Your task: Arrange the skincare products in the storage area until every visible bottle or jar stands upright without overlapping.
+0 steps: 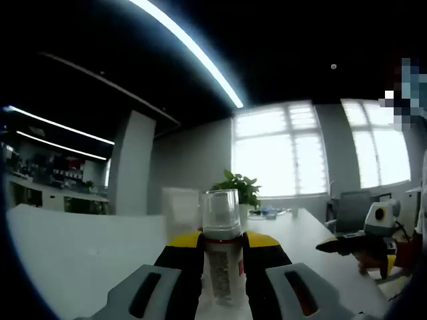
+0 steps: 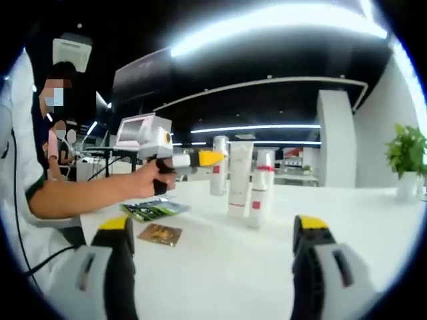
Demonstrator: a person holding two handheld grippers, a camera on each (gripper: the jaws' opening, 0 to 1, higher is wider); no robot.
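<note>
Skincare bottles stand on a white table (image 2: 220,267) that runs across both views, largest thing in sight. Right gripper view: a person in a white top with a dark-edged sleeve (image 2: 27,180) sits at the table's left, hand wrapped around the left gripper (image 2: 212,158), whose yellow-tipped jaws reach to a tall bottle (image 2: 219,165) standing upright. Just right of it and nearer the camera, a white tube (image 2: 238,179) stands on its cap, and a shorter bottle with a red band (image 2: 261,188) stands upright, touching or nearly touching the tube; cannot tell which. Right gripper (image 2: 217,233) jaws spread wide, nothing between them. Flat green sachets (image 2: 155,209) and a brown sachet (image 2: 160,234) lie on the table near the person. Left gripper view: jaws closed narrow around a clear-capped bottle (image 1: 222,257), upright, label facing the camera. Potted plant (image 1: 238,189) behind it near the windows (image 1: 320,150).
</note>
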